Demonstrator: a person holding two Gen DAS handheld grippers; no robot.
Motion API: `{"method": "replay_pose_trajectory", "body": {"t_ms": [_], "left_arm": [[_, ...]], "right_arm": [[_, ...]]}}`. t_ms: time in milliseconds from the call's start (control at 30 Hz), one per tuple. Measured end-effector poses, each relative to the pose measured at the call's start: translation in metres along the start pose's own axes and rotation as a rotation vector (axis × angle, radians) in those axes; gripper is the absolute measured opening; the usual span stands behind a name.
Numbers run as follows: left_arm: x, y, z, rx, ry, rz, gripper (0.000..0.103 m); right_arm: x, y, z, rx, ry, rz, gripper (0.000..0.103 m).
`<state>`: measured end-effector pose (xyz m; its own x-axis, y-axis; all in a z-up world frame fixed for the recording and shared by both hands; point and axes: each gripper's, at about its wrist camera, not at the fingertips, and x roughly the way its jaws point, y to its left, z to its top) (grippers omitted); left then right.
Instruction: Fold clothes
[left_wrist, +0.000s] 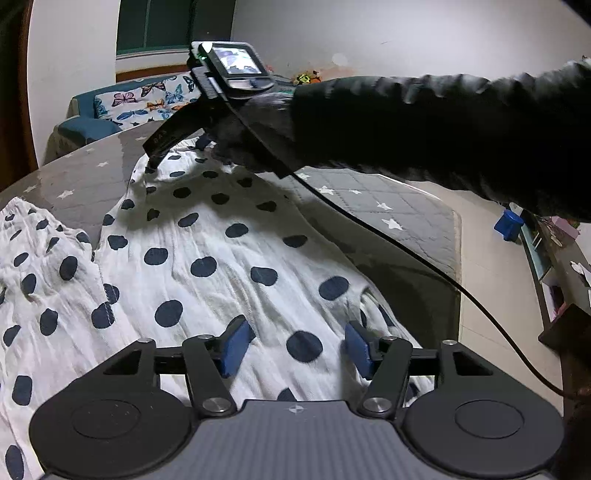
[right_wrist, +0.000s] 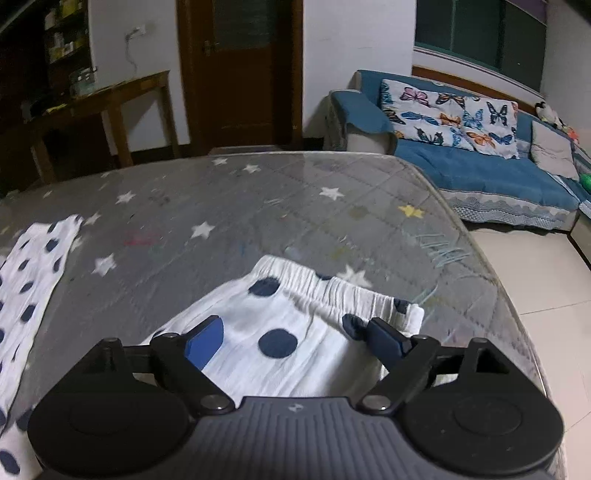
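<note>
- Left wrist view: the left tool (left_wrist: 295, 349) is seen low over the white dotted garment (left_wrist: 207, 251), jaws apart; cloth lies between and under the blue pads (left_wrist: 234, 347) but is not pinched.
- The garment is spread across the grey star-print tabletop (left_wrist: 388, 206), a glossy cover over it; a second dotted portion (left_wrist: 37, 266) is bunched at the left, whether separate piece or same cannot be told.
- The right tool (left_wrist: 157, 151) is seen at the garment's far end, held by a gloved hand (left_wrist: 251, 129) in a dark sleeve (left_wrist: 443, 122); its tips are down at the cloth edge, grip state not readable from here.
- A cable (left_wrist: 406, 251) is trailed from that tool across the tabletop edge.
- Right wrist view: the right tool (right_wrist: 295, 339) is shown with jaws wide, nothing clamped; the elastic waistband (right_wrist: 332, 288) lies just ahead of the pads.
- The waistband end appears laid flat and released, likely so a fold can be set from both ends at once.
- A dotted strip (right_wrist: 33, 280) is seen at the left, apart from the waistband end.
- Sofa (right_wrist: 480, 162) with butterfly cushions (right_wrist: 443, 114) noted behind, off the tabletop.
- Judged: the fold is at an early stage; both tools are placed at opposite ends for a regrasp.
</note>
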<state>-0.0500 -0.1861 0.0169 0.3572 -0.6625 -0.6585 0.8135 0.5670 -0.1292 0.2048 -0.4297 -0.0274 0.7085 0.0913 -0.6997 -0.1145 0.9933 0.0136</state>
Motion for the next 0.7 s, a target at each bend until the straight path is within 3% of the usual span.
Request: {"method": "replay_pose_trajectory", "body": {"t_ms": [200, 400, 700], "left_arm": [[0.002, 0.0, 0.0, -0.011, -0.005, -0.003, 0.067], [-0.003, -0.001, 0.002, -0.023, -0.013, 0.03, 0.07], [-0.026, -0.023, 0.002, 0.019, -0.046, 0.036, 0.073]], "right_arm": [[-0.004, -0.001, 0.003, 0.001, -0.005, -0.008, 0.088], [-0.042, 0.003, 0.0, -0.021, -0.032, 0.004, 0.089], [-0.097, 0.026, -0.046, -0.087, -0.024, 0.103, 0.095]]}}
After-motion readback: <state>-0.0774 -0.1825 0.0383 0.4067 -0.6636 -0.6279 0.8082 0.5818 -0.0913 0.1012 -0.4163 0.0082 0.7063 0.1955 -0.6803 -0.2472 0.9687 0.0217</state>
